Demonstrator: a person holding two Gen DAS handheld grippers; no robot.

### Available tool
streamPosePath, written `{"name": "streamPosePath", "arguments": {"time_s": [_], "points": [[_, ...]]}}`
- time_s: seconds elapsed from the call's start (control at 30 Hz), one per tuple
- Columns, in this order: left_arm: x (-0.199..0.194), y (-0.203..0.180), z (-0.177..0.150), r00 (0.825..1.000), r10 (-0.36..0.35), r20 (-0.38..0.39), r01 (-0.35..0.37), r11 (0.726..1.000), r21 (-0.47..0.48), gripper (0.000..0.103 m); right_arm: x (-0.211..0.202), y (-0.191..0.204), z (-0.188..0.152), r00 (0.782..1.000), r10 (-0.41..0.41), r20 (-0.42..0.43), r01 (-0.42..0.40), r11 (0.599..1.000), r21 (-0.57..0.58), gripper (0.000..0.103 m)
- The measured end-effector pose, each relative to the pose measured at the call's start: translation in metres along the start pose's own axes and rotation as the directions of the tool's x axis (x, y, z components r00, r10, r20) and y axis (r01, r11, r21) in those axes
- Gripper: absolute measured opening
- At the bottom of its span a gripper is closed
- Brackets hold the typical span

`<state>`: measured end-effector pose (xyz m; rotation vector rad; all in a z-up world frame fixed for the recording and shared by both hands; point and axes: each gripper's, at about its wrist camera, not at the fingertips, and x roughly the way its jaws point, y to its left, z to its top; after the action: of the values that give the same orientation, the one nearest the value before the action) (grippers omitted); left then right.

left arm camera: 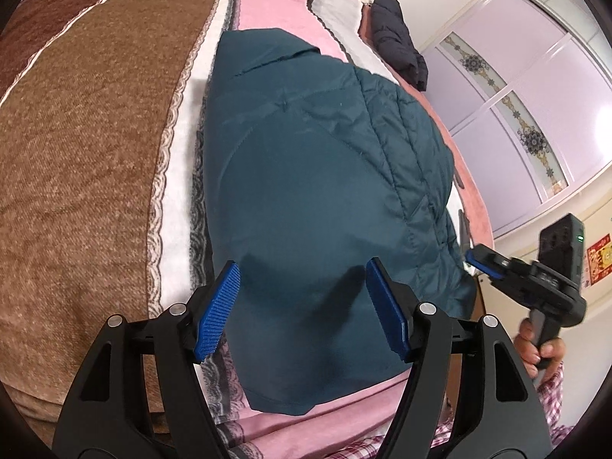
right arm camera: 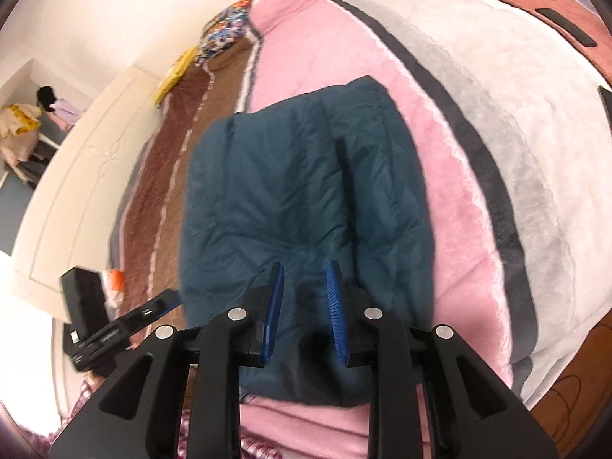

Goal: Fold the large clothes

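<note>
A dark teal padded jacket (left arm camera: 306,199) lies folded into a compact bundle on a striped blanket (left arm camera: 95,160); it also shows in the right wrist view (right arm camera: 290,199). My left gripper (left arm camera: 302,306) is open and empty, hovering above the jacket's near end. My right gripper (right arm camera: 304,306) is open with a narrower gap, empty, above the jacket's near edge. The right gripper also shows in the left wrist view (left arm camera: 482,262) at the jacket's right side. The left gripper shows in the right wrist view (right arm camera: 168,300) at the jacket's left.
The blanket has brown, white, pink and grey stripes (right arm camera: 459,145). A dark folded garment (left arm camera: 397,38) lies at the far end of the bed. Wardrobe doors (left arm camera: 535,95) stand to the right. A white headboard panel (right arm camera: 84,176) and a colourful pillow (right arm camera: 225,30) lie on the left.
</note>
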<state>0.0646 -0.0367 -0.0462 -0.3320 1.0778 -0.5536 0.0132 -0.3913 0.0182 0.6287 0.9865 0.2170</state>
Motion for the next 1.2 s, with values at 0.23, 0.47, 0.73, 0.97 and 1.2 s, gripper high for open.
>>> {"name": "streamPosePath", "arguments": {"time_s": [0.23,0.47,0.73,0.97,1.2], "points": [[0.012,-0.012,-0.006,0.997,0.075,0.007,-0.075,0.997,0.031,0.074,0.015,0.02,-0.027,0.995,-0.083,-0.054,0.076,0.99,-0.117,0.025],[0.023,-0.017,-0.007,0.993,0.121,-0.006,-0.121,0.992,0.027,0.084,0.035,0.015,-0.034,0.983,-0.157,-0.091,0.146,0.982,-0.123,0.026],[0.033,-0.023,-0.01,0.987,0.159,0.007,-0.159,0.985,0.064,0.09,0.041,0.012,-0.038,0.983,-0.153,-0.105,0.142,0.984,-0.103,0.026],[0.044,-0.041,-0.011,0.989,0.149,0.001,-0.148,0.985,0.093,0.09,0.043,0.011,-0.039,0.982,-0.152,-0.112,0.141,0.985,-0.097,0.026],[0.049,-0.044,-0.01,0.991,0.137,-0.005,-0.136,0.987,0.089,0.091,0.044,0.008,-0.039,0.983,-0.142,-0.113,0.133,0.987,-0.09,0.026]]}}
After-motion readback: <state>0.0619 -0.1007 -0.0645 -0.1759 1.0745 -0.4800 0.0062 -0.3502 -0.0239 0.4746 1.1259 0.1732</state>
